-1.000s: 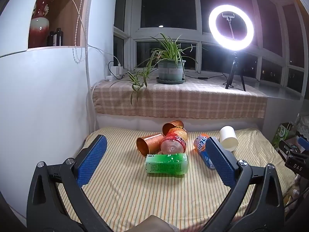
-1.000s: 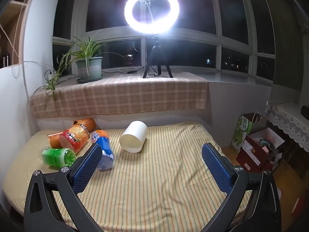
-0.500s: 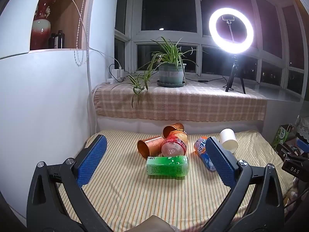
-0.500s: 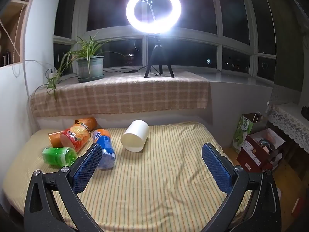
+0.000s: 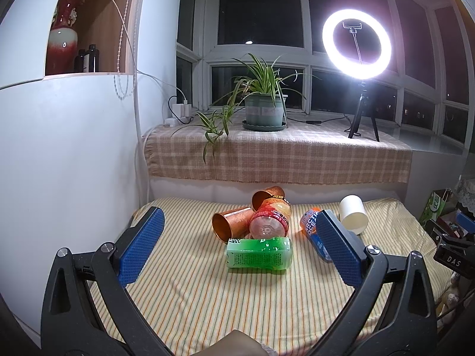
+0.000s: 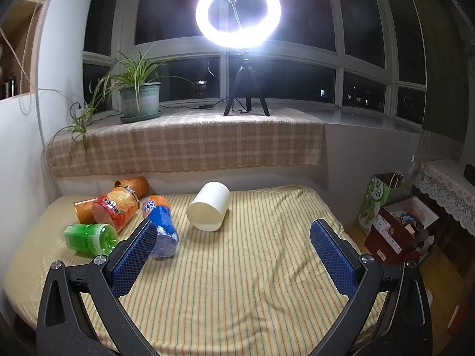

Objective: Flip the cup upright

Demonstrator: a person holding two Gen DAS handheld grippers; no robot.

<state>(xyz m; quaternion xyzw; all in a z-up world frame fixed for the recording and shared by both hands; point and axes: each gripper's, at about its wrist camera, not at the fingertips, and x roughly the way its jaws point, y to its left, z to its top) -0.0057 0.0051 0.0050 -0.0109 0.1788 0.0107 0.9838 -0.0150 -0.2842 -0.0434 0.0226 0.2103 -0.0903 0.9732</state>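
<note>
A white cup (image 6: 209,206) lies on its side on the striped cloth, its closed base toward me; it also shows in the left wrist view (image 5: 353,218) at the right. Two copper cups (image 5: 231,223) lie on their sides among toppled bottles. My left gripper (image 5: 237,246) is open and empty, hovering short of the bottle pile. My right gripper (image 6: 233,255) is open and empty, hovering in front of the white cup, apart from it.
A green bottle (image 5: 259,253), a red-orange bottle (image 5: 269,221) and a blue bottle (image 6: 160,222) lie on the striped cloth (image 6: 237,281). Behind is a ledge with a potted plant (image 5: 262,109) and a ring light (image 6: 237,14). Bags and boxes (image 6: 394,216) stand at the right.
Both grippers have drawn back and risen slightly, so the objects look a little smaller and lower. Nothing on the cloth has moved.
</note>
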